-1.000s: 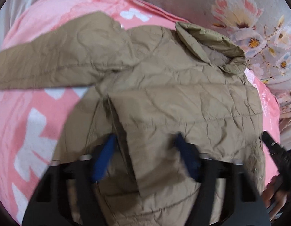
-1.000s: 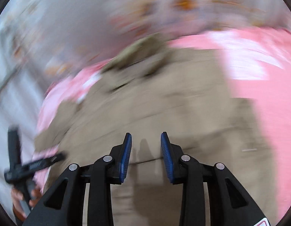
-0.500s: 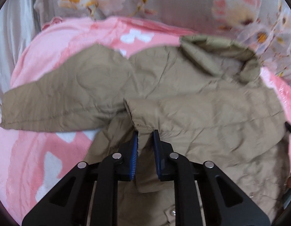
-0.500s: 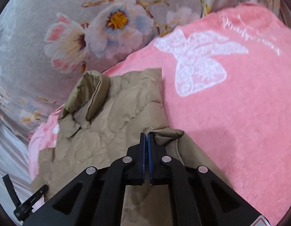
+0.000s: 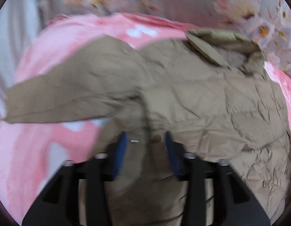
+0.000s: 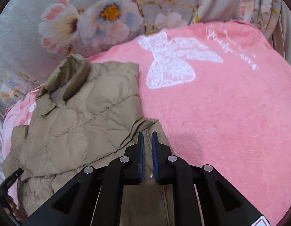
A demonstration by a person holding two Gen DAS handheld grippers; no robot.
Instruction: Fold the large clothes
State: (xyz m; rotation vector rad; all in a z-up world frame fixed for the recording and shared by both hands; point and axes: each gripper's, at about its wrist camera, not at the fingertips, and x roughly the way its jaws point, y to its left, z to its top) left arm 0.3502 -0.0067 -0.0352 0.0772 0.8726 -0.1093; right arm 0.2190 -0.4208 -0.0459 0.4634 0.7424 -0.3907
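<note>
A tan quilted jacket (image 5: 202, 98) lies on a pink blanket (image 5: 51, 56), collar at the far right, one sleeve (image 5: 60, 96) stretched out to the left. My left gripper (image 5: 145, 141) is open just above the jacket's lower front, with nothing between its blue pads. In the right wrist view the jacket (image 6: 79, 116) lies at the left, its right side folded over. My right gripper (image 6: 147, 137) has its blue pads a narrow gap apart over the jacket's edge, with cloth and a snap button between them; whether they pinch the cloth is unclear.
The pink blanket with a white butterfly print (image 6: 170, 64) covers the bed to the right of the jacket. A grey floral cover (image 6: 89, 18) lies behind. The other gripper and a hand (image 6: 9, 197) show at the lower left of the right wrist view.
My left gripper has opened from nearly shut and let go of the jacket flap, which now lies flat. My right gripper's pads have parted slightly from fully shut.
</note>
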